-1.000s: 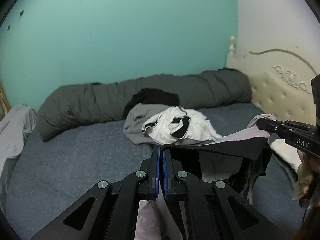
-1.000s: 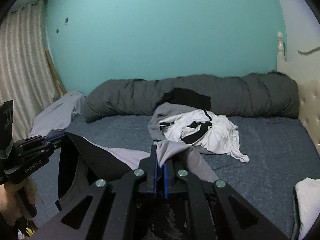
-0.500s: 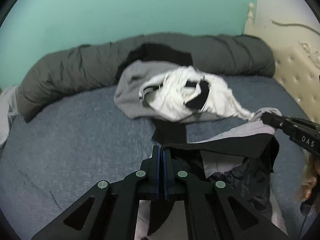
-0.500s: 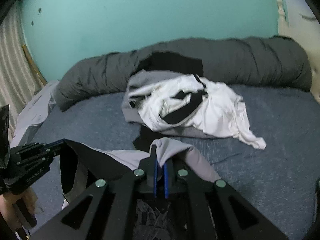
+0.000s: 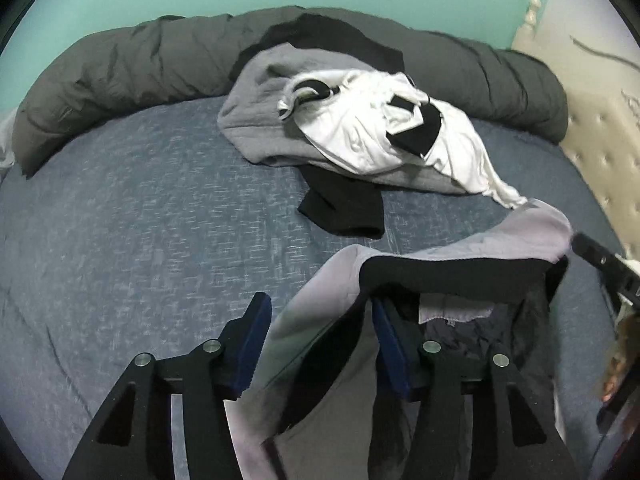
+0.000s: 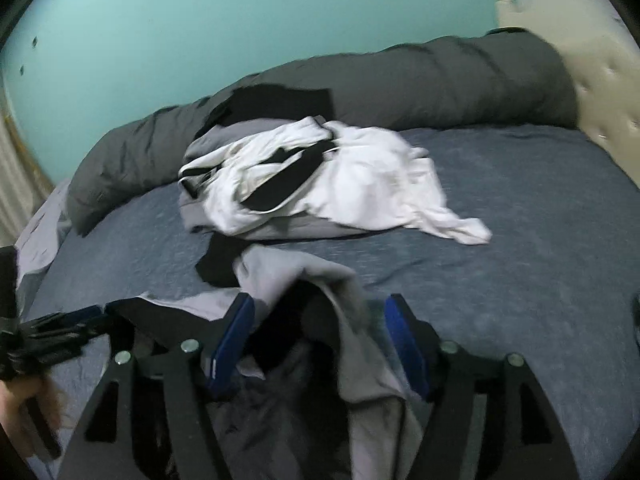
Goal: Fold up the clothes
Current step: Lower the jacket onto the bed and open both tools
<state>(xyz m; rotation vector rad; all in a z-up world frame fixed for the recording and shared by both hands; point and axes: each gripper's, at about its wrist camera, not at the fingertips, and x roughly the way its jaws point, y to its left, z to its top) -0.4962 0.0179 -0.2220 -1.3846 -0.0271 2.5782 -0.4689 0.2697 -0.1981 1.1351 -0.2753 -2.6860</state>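
A grey and black garment (image 5: 460, 256) hangs loose between both grippers, low over the blue bed (image 5: 140, 220). My left gripper (image 5: 320, 312) is open, its blue pads spread, with the garment's edge draped between them. My right gripper (image 6: 320, 320) is open too, and the grey cloth (image 6: 304, 272) slumps between its pads. The right gripper's tip shows at the right of the left wrist view (image 5: 600, 260); the left gripper shows at the left of the right wrist view (image 6: 52, 336).
A pile of white, grey and black clothes (image 5: 360, 136) lies mid-bed, with a black piece (image 5: 344, 204) at its front. A rolled dark grey duvet (image 5: 120, 76) lines the teal wall. A cream padded headboard (image 5: 600, 140) stands right. Pale fabric (image 6: 40, 240) lies left.
Both grippers have opened and let go of the garment, which sags toward the bed. Both have tilted down and moved forward over the bed.
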